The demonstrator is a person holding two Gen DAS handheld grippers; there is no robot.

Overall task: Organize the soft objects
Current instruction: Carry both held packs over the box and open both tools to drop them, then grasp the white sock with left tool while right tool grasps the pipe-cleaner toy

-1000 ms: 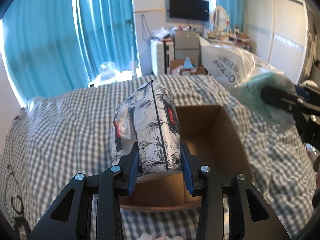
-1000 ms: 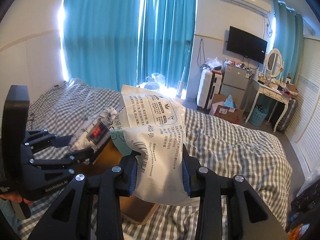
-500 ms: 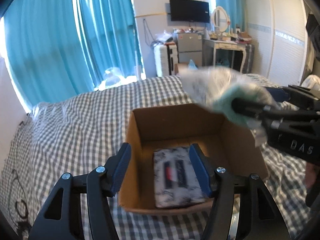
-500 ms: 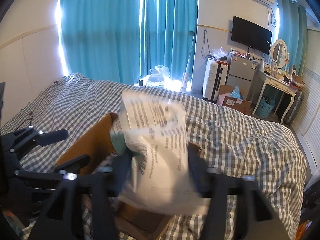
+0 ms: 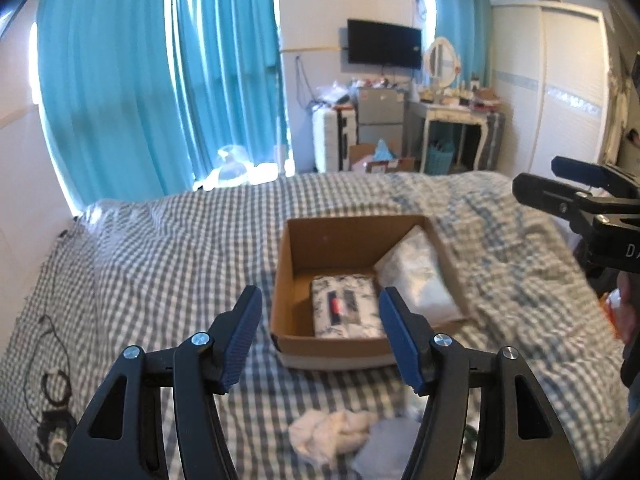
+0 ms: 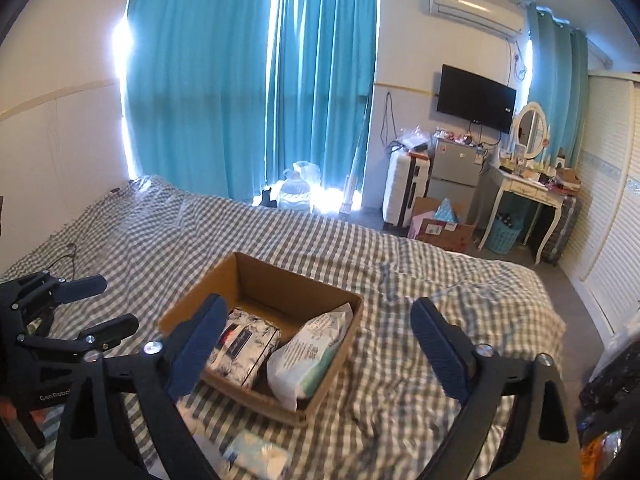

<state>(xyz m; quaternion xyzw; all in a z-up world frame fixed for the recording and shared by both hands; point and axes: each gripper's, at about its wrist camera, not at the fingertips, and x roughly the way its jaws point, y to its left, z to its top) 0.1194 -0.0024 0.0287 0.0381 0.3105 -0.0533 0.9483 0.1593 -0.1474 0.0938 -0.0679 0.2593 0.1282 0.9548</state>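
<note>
An open cardboard box (image 5: 352, 232) (image 6: 256, 276) sits on the checked bed. Inside lie a floral tissue pack (image 5: 346, 312) (image 6: 244, 344) and a white plastic pack (image 5: 416, 280) (image 6: 308, 356) leaning on the right wall. My left gripper (image 5: 320, 336) is open and empty, above the box's near edge. My right gripper (image 6: 316, 352) is open and empty, held above the box; it shows at the right of the left wrist view (image 5: 576, 196). A crumpled white cloth (image 5: 328, 434) and a pale packet (image 5: 384, 448) (image 6: 256, 454) lie on the bed in front of the box.
The grey checked bedcover (image 5: 160, 248) (image 6: 440, 300) spreads around the box. A black cable (image 5: 48, 392) lies at the bed's left edge. Teal curtains, a suitcase, a fridge, a dressing table and a wardrobe stand beyond the bed.
Both grippers opened and dropped their packs into the box: the floral pack first, then the white pack. Both grippers have pulled back from the box.
</note>
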